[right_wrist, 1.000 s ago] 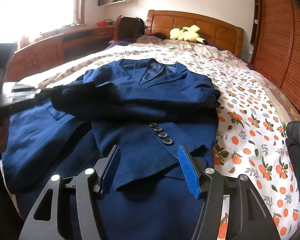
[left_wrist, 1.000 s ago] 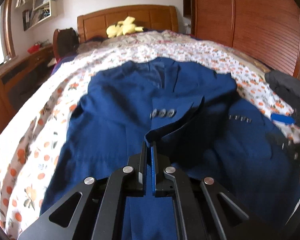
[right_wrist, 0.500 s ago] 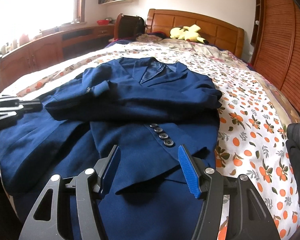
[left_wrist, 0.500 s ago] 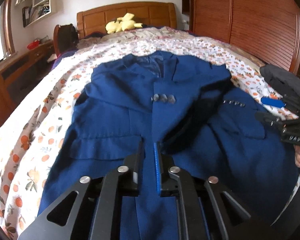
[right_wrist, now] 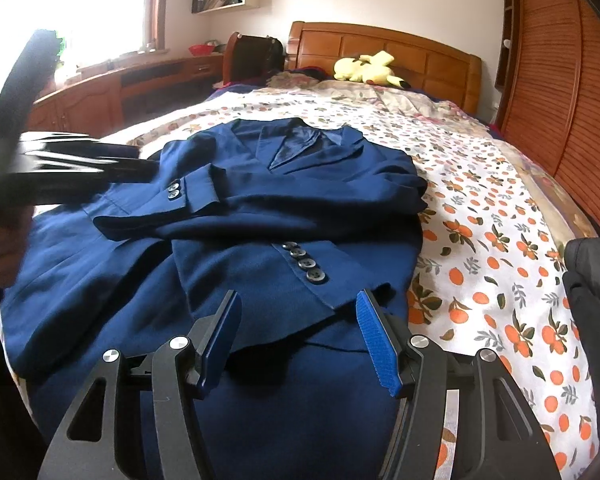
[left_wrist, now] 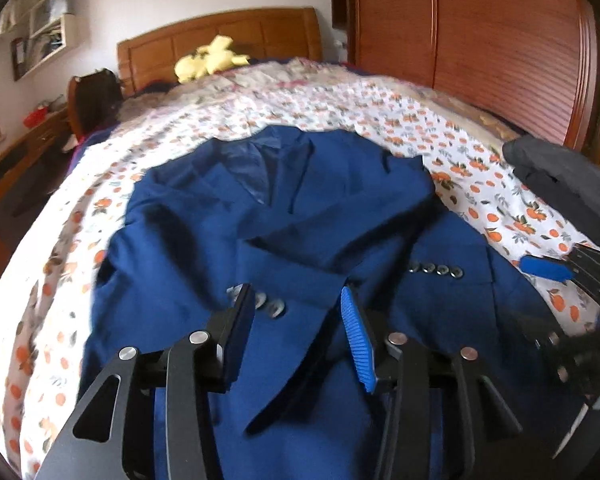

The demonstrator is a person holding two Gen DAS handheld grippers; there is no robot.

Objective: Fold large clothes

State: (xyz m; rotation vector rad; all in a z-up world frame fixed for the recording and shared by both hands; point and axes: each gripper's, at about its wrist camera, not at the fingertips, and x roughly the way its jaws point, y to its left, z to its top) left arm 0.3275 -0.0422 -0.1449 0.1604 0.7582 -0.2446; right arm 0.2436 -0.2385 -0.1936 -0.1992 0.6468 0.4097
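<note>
Jacket (right_wrist: 260,240), blue and soft, lies flat on the bed (right_wrist: 500,208), sleeves folded across. It looks floppy, so grab the bottom edge. Left claw (left_wrist: 298,320) is opening, empty. Right claw (right_wrist: 298,336) is open, empty.

The blue jacket (right_wrist: 300,216) covers the near middle of the bed (right_wrist: 480,216), its sleeves folded across the front. To its right a broad strip of flowered sheet lies bare as far as the dark garment (right_wrist: 592,280) at the bed's right edge, with the wooden wardrobe (right_wrist: 560,92) close behind. Beyond the collar the sheet is open up to the yellow plush toy (right_wrist: 366,68) by the headboard (right_wrist: 380,46). Left of the bed stands a long wooden desk (right_wrist: 100,92).
</note>
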